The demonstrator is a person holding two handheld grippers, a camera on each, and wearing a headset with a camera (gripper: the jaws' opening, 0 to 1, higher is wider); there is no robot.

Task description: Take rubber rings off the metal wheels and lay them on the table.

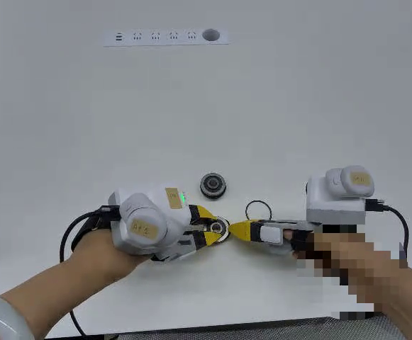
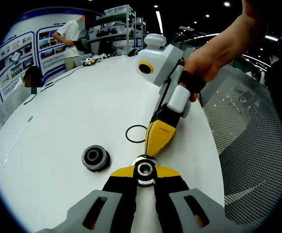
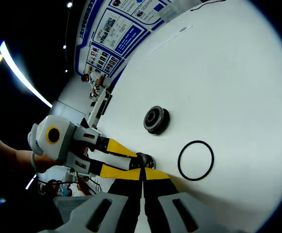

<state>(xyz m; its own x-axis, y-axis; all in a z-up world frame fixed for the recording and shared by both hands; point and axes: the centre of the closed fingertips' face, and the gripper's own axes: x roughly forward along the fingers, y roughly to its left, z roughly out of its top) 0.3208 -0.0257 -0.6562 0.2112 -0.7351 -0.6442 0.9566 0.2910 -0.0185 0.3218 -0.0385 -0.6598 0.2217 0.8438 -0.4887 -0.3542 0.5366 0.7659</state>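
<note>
- White counter (image 1: 85, 127) runs bare under my headset, with a power strip (image 1: 166, 36) well beyond the held wheel (image 2: 144, 168), which I use as my landmark.
- My left hand-held gripper (image 2: 144, 174) pinches that wheel by its rim, one yellow tip on either side. The wheel's face is turned up toward me, low over the counter.
- My right hand-held gripper (image 1: 234, 229) has its jaws pressed together. Their point touches the held wheel's rim on the side away from the left one.
- I cannot tell whether a rubber edge is nipped between those tips, or whether this wheel carries a ring at all.
- What the next move turns on: the right hand-held gripper's long axis points straight at the held wheel, so the two tools meet nose to nose across it. The wheel lies dead ahead of the right tips, with no gap. I judge any peel must go back along that line, away from the left tips.
- One ring (image 1: 259, 210) is already off and lies flat on the counter just beyond the held wheel, toward the right gripper's side.
- A spare wheel (image 1: 213, 185) sits near the held wheel, farther from me, dark round its rim and untouched. Judging by that rim, its ring is on.
- Risk as I see it: the held wheel could twist in the left pinch if the pull goes off-axis.
</note>
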